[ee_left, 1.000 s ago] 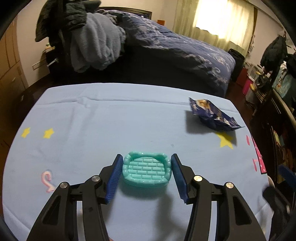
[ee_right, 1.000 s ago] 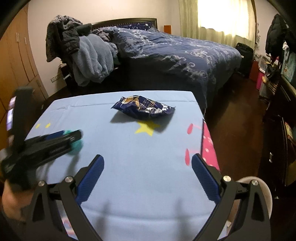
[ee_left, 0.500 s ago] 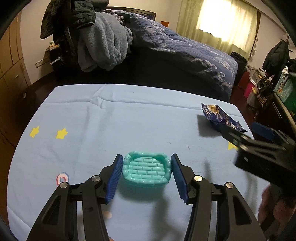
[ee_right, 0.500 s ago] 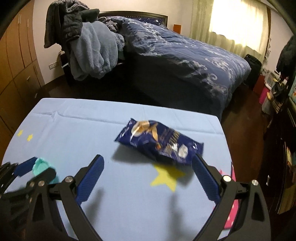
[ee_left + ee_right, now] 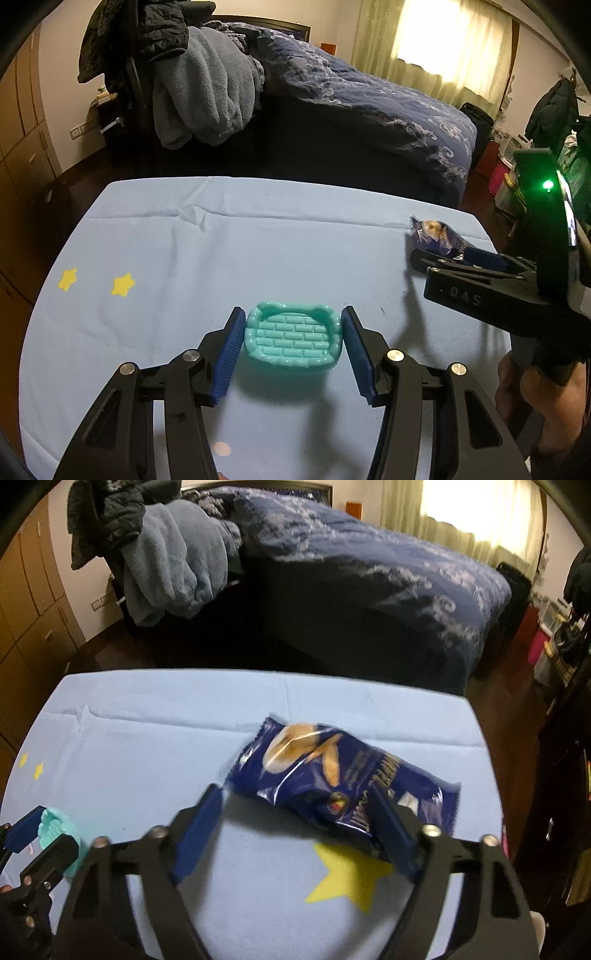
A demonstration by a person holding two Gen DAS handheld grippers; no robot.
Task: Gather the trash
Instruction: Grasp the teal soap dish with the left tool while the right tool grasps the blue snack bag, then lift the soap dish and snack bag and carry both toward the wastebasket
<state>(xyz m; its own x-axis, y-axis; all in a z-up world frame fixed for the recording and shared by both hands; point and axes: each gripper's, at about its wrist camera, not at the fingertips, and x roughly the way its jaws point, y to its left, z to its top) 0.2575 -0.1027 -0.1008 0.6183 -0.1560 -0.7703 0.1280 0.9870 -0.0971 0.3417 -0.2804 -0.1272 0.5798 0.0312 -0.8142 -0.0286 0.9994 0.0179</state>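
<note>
Light-blue cloth covers the bench [image 5: 155, 258], and the dark-blue snack bag [image 5: 332, 775] lies on it near the far right corner, just beyond a yellow star [image 5: 347, 878] printed on the cloth. The right gripper [image 5: 299, 819] sits low over the near end of that bag with its fingers set fairly wide: the left blue pad [image 5: 199, 819] is just beside the bag's near-left corner, and the right pad [image 5: 388, 823] overlaps the bag's near edge, though motion blur hides whether either pad touches the wrapper. From the left wrist view the same bag [image 5: 436, 236] shows as a small crumpled end past the right gripper's black frame [image 5: 476, 284]. Well to the left of the bag, the left gripper [image 5: 291, 343] holds a teal soap dish [image 5: 291, 343] between its blue fingers [image 5: 229, 350], narrowed onto the dish's two sides; the dish is upright with its brick-patterned floor facing up. Further left of the dish, two small yellow stars [image 5: 96, 282] are printed on the cloth. Beyond the bag and the bench's far edge stands a bed [image 5: 388, 576] with a navy patterned cover.
</note>
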